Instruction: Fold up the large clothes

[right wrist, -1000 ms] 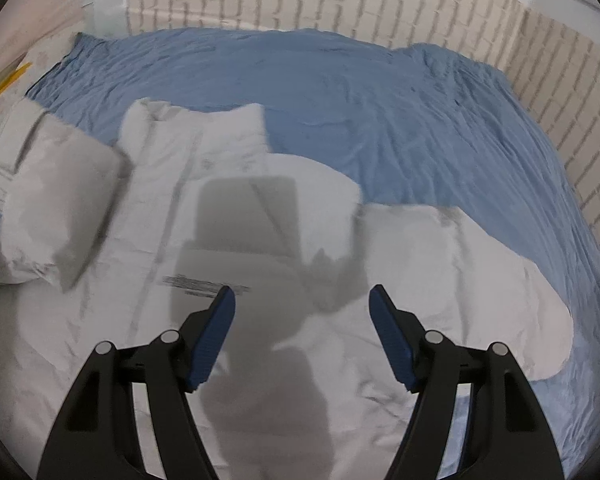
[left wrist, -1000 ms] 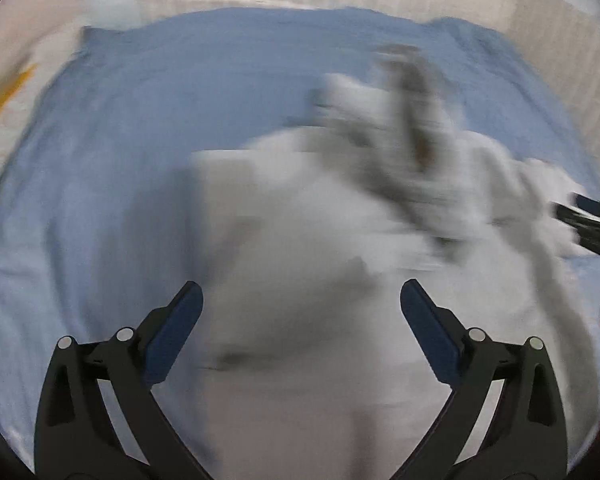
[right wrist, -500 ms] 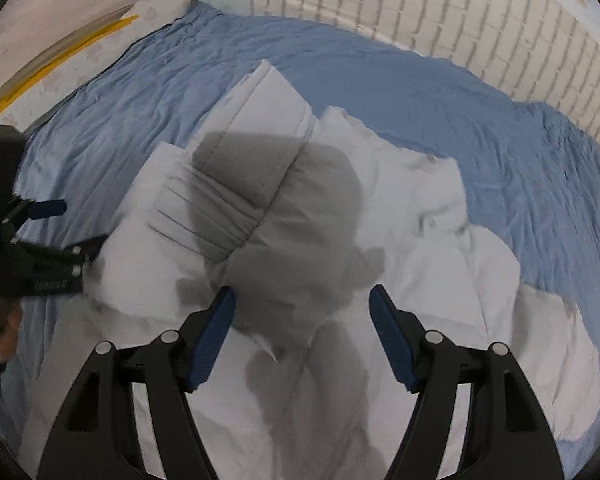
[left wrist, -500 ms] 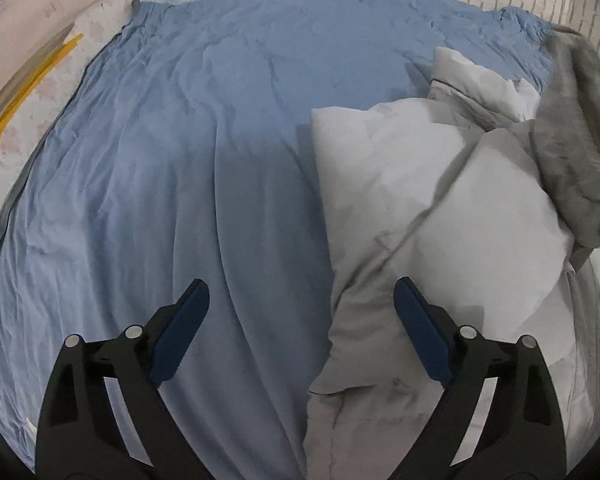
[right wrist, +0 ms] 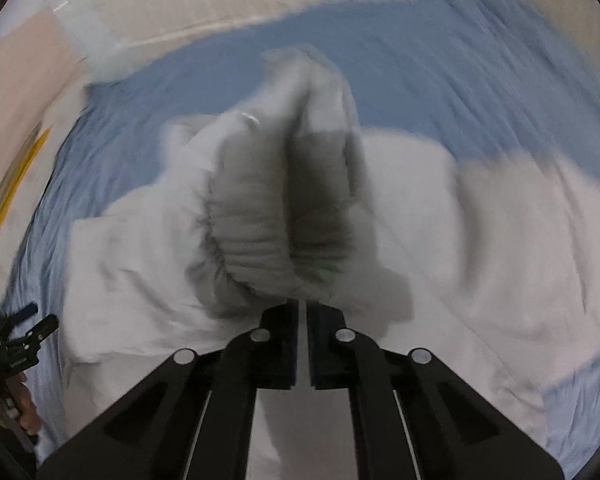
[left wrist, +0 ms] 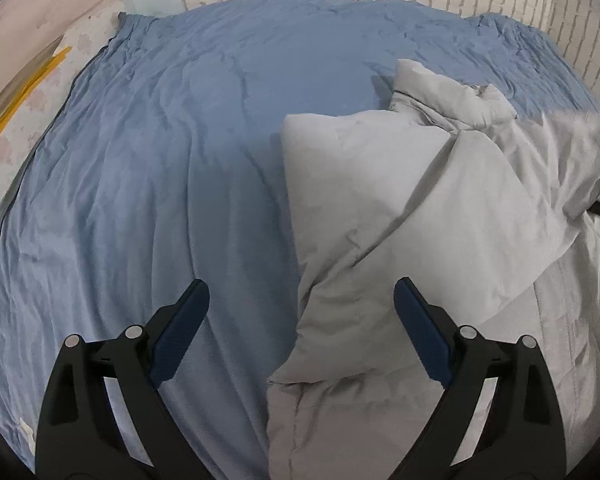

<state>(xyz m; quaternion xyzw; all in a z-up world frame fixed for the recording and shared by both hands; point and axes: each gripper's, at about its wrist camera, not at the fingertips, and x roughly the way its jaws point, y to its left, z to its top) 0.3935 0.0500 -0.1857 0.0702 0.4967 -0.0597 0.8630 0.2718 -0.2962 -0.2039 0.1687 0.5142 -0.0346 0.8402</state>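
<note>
Right hand-held gripper (right wrist: 302,344) has just snapped closed, pinching the ribbed cuff of the white jacket (left wrist: 400,208) on the bed (left wrist: 172,152); left hand-held gripper (left wrist: 300,320) hovers spread. Thin pinch, so a fast swing could slip that cuff free.

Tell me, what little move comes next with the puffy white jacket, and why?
Probably carry the ribbed cuff across the puffy white jacket. The right gripper, jaws just closed, pinches it; the left gripper hangs open over the blue sheet.
</note>
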